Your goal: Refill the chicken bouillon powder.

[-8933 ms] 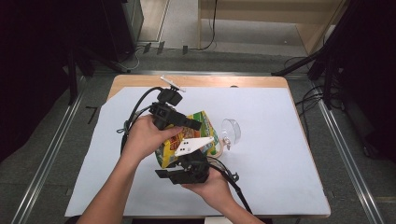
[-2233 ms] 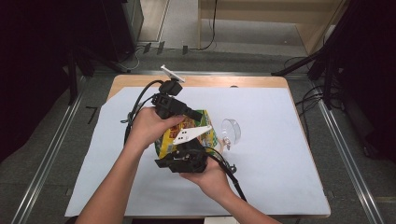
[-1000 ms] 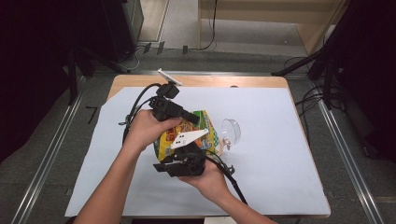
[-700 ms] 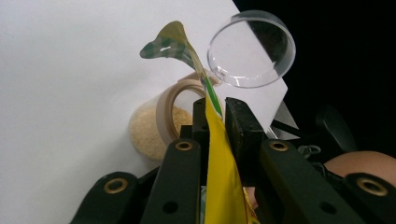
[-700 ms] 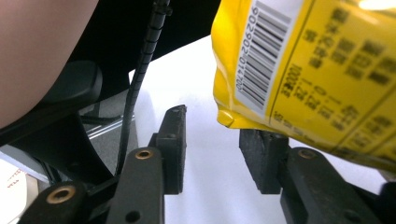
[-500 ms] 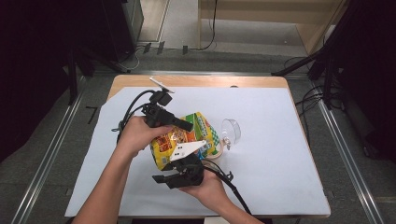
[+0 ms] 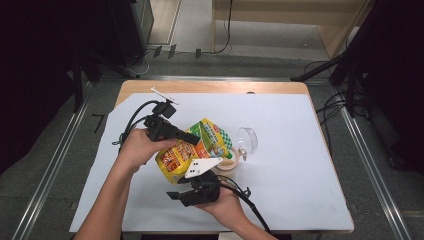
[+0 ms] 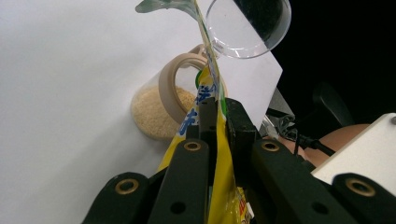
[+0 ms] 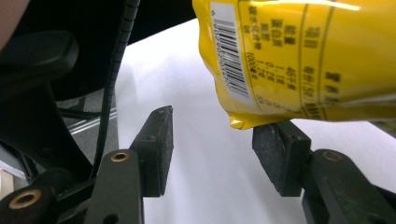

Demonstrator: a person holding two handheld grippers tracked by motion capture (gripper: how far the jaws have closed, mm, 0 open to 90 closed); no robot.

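Observation:
A yellow and green snack pouch point(image 7: 192, 152) hangs tilted over the white table sheet, and my left gripper point(image 7: 196, 138) is shut on its top edge. In the left gripper view the black jaws point(image 8: 215, 122) pinch the pouch point(image 8: 219, 186), whose open mouth points at a jar point(image 8: 156, 112) of beige granules with a tan rim. The jar's clear lid point(image 8: 247, 23) stands behind it. My right gripper point(image 7: 187, 187) sits below the pouch near the front edge. Its jaws point(image 9: 212, 149) have just been opening and stand open. The pouch's bottom corner point(image 9: 299, 60) hangs just above the right pad, unpressed.
The jar point(image 7: 227, 163) and its lid point(image 7: 248, 141) stand right of the pouch, mid-table. Cables trail from both grippers across the white sheet point(image 7: 300, 165). The wooden table edge point(image 7: 210, 86) lies at the back. Floor rails and dark equipment surround the table.
The right gripper's jaws let go of the pouch's bottom and the hand sank toward the front edge. The left hand shifted slightly left and down with the pouch.

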